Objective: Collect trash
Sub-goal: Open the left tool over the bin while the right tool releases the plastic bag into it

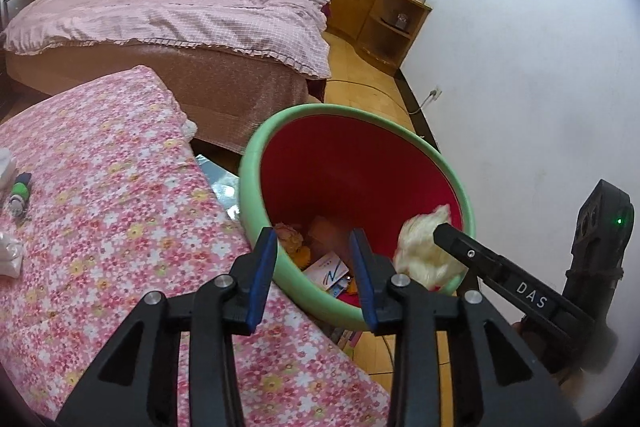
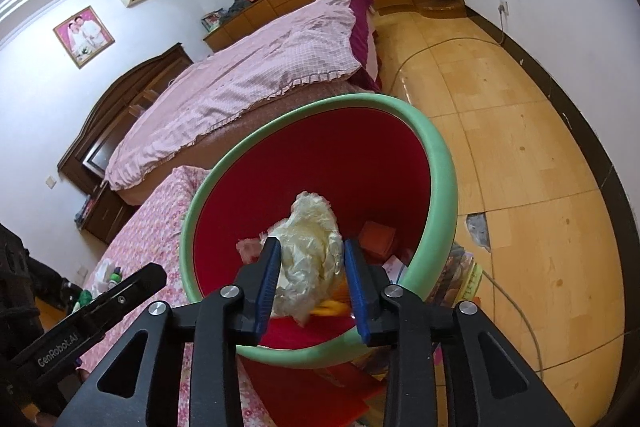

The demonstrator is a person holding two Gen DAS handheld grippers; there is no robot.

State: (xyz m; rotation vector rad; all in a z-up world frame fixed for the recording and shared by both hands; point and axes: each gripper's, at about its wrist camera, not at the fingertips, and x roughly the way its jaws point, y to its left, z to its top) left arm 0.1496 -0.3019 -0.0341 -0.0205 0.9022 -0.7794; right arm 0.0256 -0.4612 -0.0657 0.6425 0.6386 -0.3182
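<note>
Both tongs over the bin (image 2: 438, 163): right tongs (image 2: 309, 283) apart around crumpled plastic (image 2: 310, 247), releasing; left tongs (image 1: 314, 269) apart, empty.

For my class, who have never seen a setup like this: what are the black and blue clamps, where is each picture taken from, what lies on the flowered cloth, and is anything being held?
No robot here: a person holds a hand-held tool in each hand, and each tool carries a wide-angle camera looking along its two blue fingers. One picture comes from the left tool, the other from the right tool. Both hover over a green-rimmed red bin with some trash already inside. The left tool is open with nothing between its fingers. A crumpled pale bag sits between the right tool's fingers, above the bin; whether they still pinch it I cannot tell. Beside the bin is a flowered cloth with a small green and white bottle and some white items at its edge. Behind stands a bed.
</note>
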